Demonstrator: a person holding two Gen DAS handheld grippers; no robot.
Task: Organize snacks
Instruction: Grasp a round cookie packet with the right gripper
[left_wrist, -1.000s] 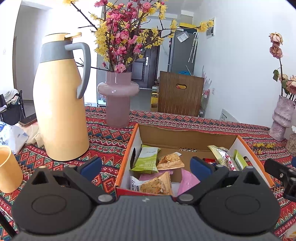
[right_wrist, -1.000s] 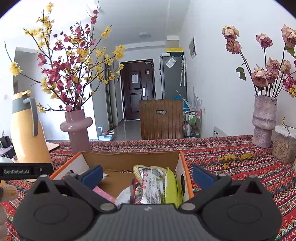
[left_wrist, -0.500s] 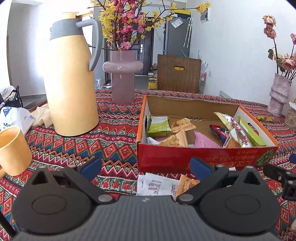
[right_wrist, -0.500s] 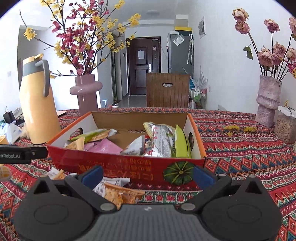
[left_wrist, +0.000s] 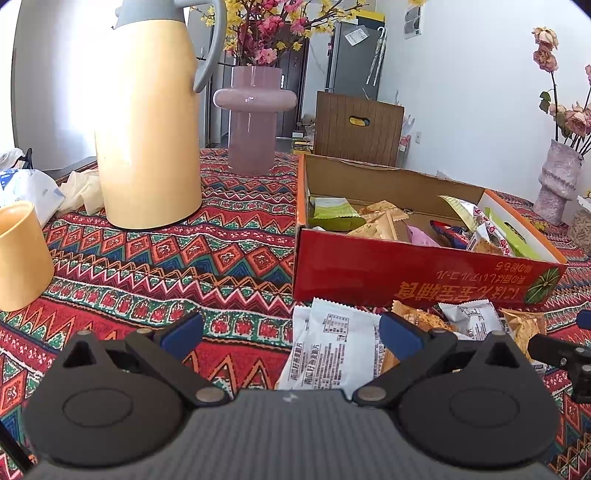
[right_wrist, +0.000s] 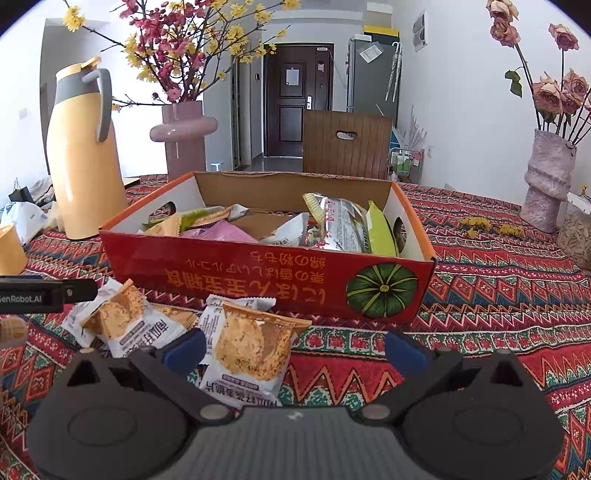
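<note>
Several small crinkle-edged snack packets lie loose on the red patterned tablecloth (left_wrist: 155, 258), just in front of the red cardboard box with an orange rim and a green pumpkin printed on its front wall (right_wrist: 266, 273). One white packet printed with a golden biscuit (right_wrist: 253, 350) sits right ahead of my right gripper (right_wrist: 293, 349), between its blue-padded fingers but closer to the left pad; the jaws stand wide apart and grip nothing. Another biscuit packet of the same kind (right_wrist: 125, 317) lies further left, beside the black tip of my other tool.

My left gripper (left_wrist: 290, 334) is likewise spread wide and empty, and a white packet lying label side up (left_wrist: 332, 350) rests between its fingers, near the right pad. More orange and white packets (left_wrist: 476, 321) crowd against the box's front wall to the right.

Inside the box sit a mix of wrappers: green, pink, orange and a tall silver bag (right_wrist: 340, 225) leaning near the right wall.

Further out stand a tall yellow thermos jug with a grey handle (left_wrist: 147, 122), a pink glass vase of blossom branches (left_wrist: 253, 118), and a yellow cup (left_wrist: 20, 254) at the far left
</note>
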